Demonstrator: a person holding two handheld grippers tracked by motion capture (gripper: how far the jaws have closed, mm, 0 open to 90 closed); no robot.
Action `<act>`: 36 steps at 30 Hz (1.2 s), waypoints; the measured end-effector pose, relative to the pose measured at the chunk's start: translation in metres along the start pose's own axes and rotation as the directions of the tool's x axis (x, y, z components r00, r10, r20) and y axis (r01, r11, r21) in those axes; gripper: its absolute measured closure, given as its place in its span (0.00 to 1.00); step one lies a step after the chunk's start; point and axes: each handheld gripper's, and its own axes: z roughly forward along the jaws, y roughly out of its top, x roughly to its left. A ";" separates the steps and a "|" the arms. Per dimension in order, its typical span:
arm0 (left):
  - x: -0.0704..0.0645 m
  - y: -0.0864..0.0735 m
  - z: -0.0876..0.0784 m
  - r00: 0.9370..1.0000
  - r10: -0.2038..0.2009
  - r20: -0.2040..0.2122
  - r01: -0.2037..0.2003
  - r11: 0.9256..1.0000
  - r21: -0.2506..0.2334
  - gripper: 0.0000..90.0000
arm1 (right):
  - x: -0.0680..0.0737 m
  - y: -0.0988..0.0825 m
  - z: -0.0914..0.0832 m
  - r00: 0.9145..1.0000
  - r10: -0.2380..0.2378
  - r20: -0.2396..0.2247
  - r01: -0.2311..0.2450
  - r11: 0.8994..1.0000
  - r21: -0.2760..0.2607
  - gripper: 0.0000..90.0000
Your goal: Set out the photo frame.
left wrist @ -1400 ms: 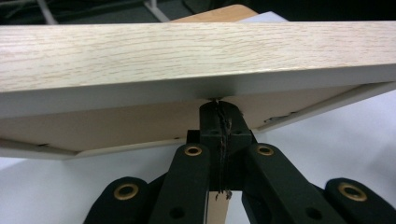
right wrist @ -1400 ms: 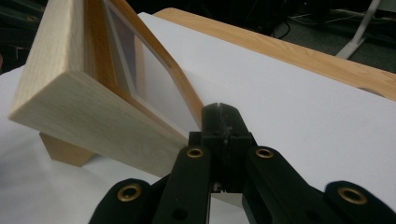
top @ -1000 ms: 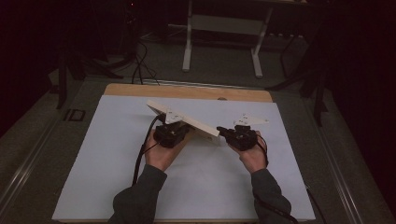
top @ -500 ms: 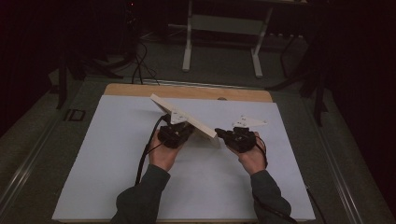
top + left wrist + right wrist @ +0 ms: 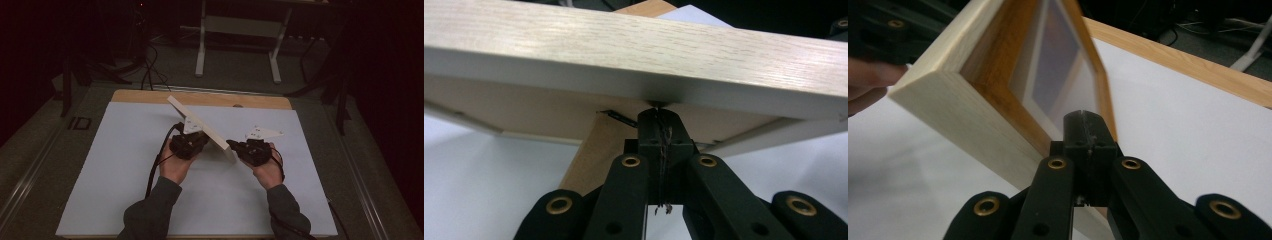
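A light wooden picture frame [image 5: 200,125] stands tilted on its lower edge on the white sheet [image 5: 115,175], between my two grippers. My left gripper [image 5: 202,137] is shut, and its tip touches the frame's back panel [image 5: 524,107] by a small metal hinge, next to the wooden prop leg [image 5: 589,155]. The frame's pale side [image 5: 624,45] runs across above the left gripper [image 5: 658,112]. My right gripper [image 5: 230,144] is shut too. In its own view the right gripper [image 5: 1083,117] rests against the glazed front [image 5: 1058,75], inside the frame's wooden border [image 5: 968,100].
The white sheet covers a wooden table whose far edge [image 5: 150,97] shows bare. Beyond it stand a pale metal stand [image 5: 237,25] and cables [image 5: 147,65] on a dark floor. A dark post [image 5: 342,100] rises at the right.
The frame has swung, so it now runs more steeply from far left to near right. Both hands have shifted only slightly.
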 end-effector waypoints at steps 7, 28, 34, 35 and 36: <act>0.003 0.000 0.000 1.000 -0.001 0.005 0.001 1.000 0.001 1.00 | 0.009 0.002 0.002 0.999 -0.037 -0.025 0.037 0.999 0.009 1.00; 0.006 0.001 0.001 0.999 0.019 0.032 -0.019 1.000 0.001 1.00 | 0.021 0.004 0.003 0.995 -0.080 -0.062 0.081 0.997 0.013 1.00; -0.002 0.001 -0.008 0.998 0.056 0.041 -0.056 0.998 0.008 1.00 | 0.022 0.004 0.003 0.994 -0.086 -0.062 0.087 0.996 0.016 1.00; -0.003 0.001 -0.009 0.997 0.064 0.040 -0.064 0.998 0.010 1.00 | 0.023 0.004 0.003 0.994 -0.091 -0.060 0.092 0.996 0.016 1.00; -0.004 0.000 -0.009 0.997 0.068 0.039 -0.069 0.998 0.007 1.00 | 0.024 0.004 0.002 0.994 -0.093 -0.060 0.094 0.995 0.015 1.00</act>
